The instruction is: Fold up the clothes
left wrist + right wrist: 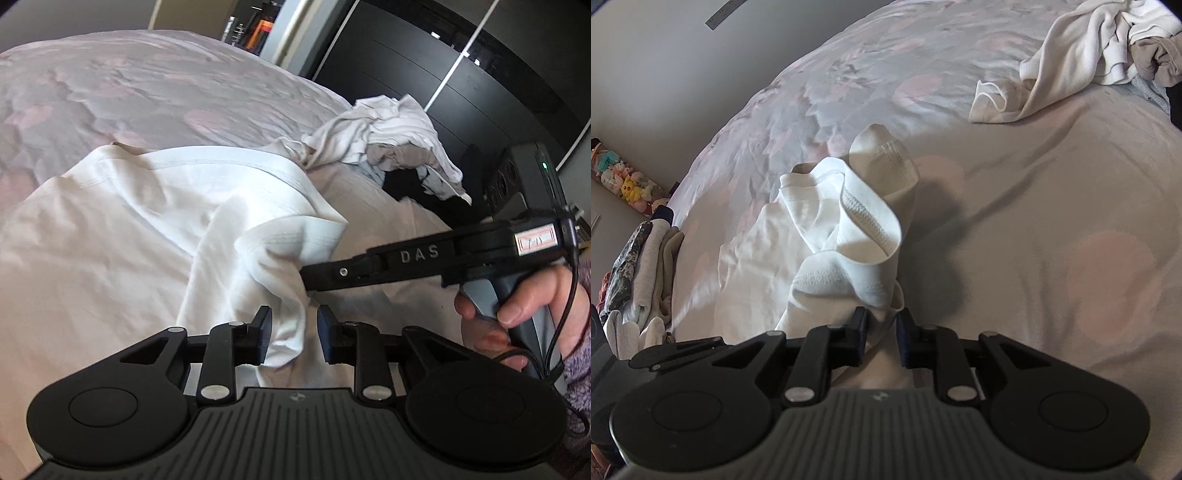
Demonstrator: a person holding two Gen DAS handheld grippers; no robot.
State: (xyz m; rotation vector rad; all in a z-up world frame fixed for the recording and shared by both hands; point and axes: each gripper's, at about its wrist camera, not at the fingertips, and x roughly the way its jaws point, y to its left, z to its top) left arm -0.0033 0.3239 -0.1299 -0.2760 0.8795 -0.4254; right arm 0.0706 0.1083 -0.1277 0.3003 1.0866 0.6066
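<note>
Left wrist view is showing my left gripper (pixel 293 334) and right gripper (pixel 308 278) both pinching the white shirt (pixel 147 229) on the bed (pixel 110 85); folding is barely starting, the pile (pixel 388 144) is waiting.

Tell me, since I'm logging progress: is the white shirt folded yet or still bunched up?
Not folded. The white shirt lies rumpled on the bed, one bunched edge lifted by the left gripper and right gripper.

White shirt (pixel 147 236) on bed (pixel 110 92), both grippers' jaws pinching its bunched corner
</note>
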